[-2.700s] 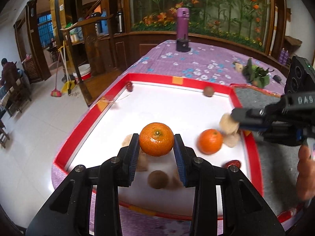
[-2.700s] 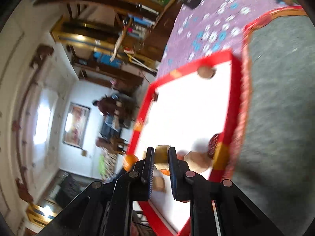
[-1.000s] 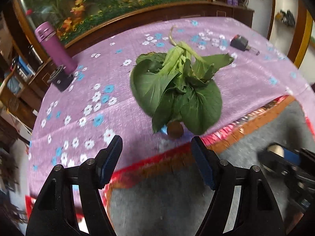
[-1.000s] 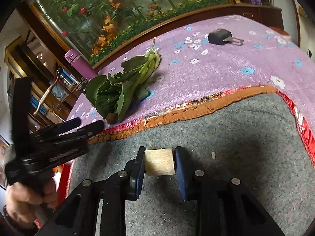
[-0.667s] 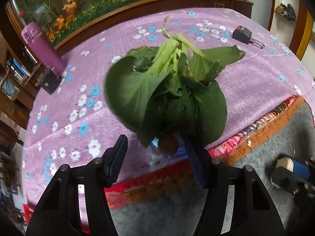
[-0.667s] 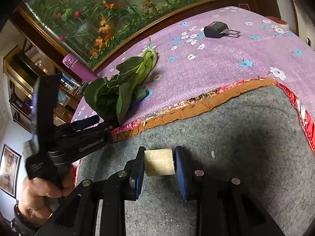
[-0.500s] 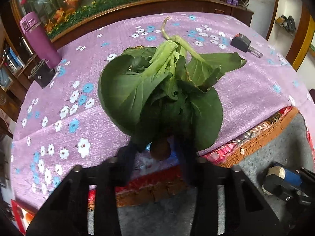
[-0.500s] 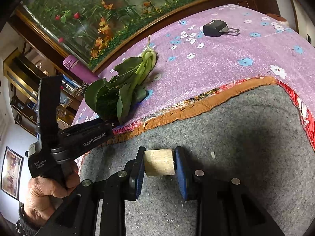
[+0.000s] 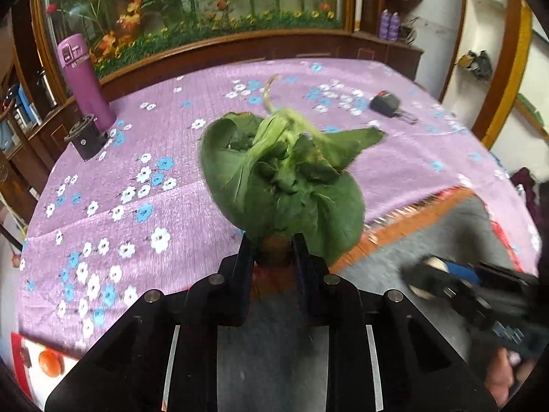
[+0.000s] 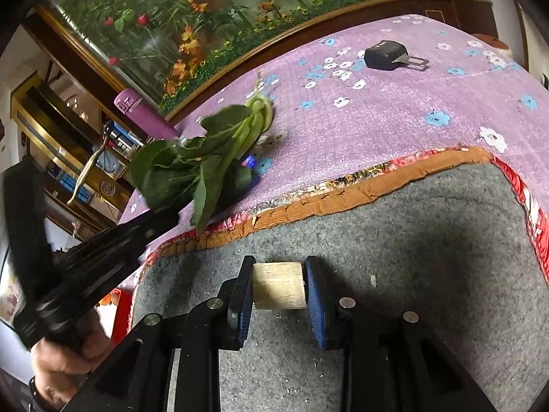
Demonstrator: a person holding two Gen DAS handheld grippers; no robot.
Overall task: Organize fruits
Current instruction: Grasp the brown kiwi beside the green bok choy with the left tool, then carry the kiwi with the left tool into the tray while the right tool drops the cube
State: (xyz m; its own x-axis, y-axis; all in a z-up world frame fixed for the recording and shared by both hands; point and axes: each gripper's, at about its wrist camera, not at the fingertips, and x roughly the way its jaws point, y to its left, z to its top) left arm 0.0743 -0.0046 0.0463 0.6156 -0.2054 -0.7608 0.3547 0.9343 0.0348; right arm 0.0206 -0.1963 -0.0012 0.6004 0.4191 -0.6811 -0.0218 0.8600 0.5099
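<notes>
Gripping one leafy green (image 9: 284,185); one pale chunk (image 10: 278,285) clamped.

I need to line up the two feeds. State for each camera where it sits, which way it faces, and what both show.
Left wrist: on the left hand-held gripper, facing the leafy greens on the purple cloth.
Right wrist: on the right hand-held gripper, shut on a pale block over the grey mat; a hand shows.
Shared: greens, purple bottle.
</notes>
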